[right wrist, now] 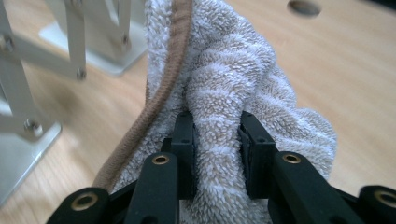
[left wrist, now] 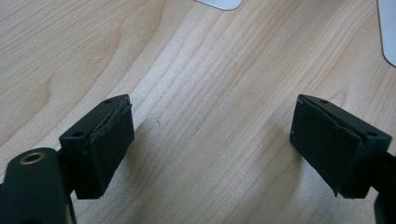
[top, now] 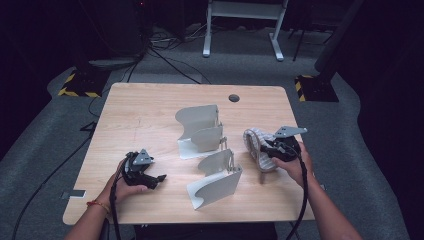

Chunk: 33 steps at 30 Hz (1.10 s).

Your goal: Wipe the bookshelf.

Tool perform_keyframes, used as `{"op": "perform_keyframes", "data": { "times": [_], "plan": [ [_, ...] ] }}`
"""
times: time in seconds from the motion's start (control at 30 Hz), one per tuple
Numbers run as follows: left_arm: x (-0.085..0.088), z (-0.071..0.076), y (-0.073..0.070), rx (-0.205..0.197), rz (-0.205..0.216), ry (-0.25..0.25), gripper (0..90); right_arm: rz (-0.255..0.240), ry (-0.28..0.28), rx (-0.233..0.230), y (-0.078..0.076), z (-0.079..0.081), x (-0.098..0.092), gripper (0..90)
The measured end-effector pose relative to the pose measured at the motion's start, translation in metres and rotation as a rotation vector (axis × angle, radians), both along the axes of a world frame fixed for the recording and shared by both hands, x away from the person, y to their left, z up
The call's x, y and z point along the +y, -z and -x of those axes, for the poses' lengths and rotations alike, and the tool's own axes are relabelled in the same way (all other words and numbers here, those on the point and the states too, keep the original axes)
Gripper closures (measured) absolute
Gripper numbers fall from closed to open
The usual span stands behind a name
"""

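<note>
Setting: dim room, grey carpet floor, light wood-grain table (top: 150, 105) w/ rounded corners; small dark round hole (top: 234, 98) near far edge.

Near to far:
1. Left gripper (top: 159, 178), black, two-jaw, in person's left hand, near front-left corner. Jaws wide apart, nothing btwn them, bare tabletop below.
2. Pale grey curved metal panel (top: 216, 182) w/ hinged linkage, upright, near front edge, approx centre.
3. Right gripper (top: 262, 146), black, grey three-cornered plate on top, towards right edge. Jaws narrow, clamped on item 4; terry bulges btwn pads (right wrist: 254, 154).
4. Grey-white ribbed terry towel w/ tan piping (top: 254, 145), bunched, right side of table, beside the panels.
5. Second pale grey curved metal panel set (top: 200, 127), upright, table centre, behind item 2.
</note>
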<state>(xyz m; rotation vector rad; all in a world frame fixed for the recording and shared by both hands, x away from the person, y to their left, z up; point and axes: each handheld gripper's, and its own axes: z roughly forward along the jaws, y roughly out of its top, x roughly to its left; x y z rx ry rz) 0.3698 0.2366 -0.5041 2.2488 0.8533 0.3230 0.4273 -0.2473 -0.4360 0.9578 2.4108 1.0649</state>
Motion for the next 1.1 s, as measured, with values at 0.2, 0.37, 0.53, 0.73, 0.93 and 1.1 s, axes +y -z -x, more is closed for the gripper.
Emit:
{"op": "perform_keyframes", "data": {
  "times": [0.2, 0.37, 0.53, 0.73, 0.93, 1.1],
  "plan": [
    [0.000, 0.001, 0.000, 0.001, -0.001, -0.002, 14.2, 0.041, -0.029, 0.084, 0.033, 0.002, 0.013, 67.1],
    [0.001, 0.001, 0.000, 0.000, -0.001, -0.001, 14.2, 0.028, -0.034, 0.075, 0.034, 0.002, 0.017, 60.9],
    [0.002, 0.003, 0.000, 0.001, -0.001, -0.010, 14.3, -0.017, -0.003, 0.012, 0.015, 0.010, 0.002, 49.3],
    [0.003, 0.005, 0.000, 0.000, 0.000, -0.019, 14.3, -0.022, 0.018, -0.076, -0.003, 0.029, -0.025, 40.7],
    [0.006, 0.008, 0.000, 0.000, -0.001, -0.018, 14.3, 0.004, 0.036, -0.072, 0.002, 0.046, -0.057, 36.0],
    [0.013, 0.014, 0.000, 0.002, 0.000, -0.024, 14.3, 0.043, 0.071, -0.058, 0.018, 0.055, -0.078, 31.6]
  ]
}}
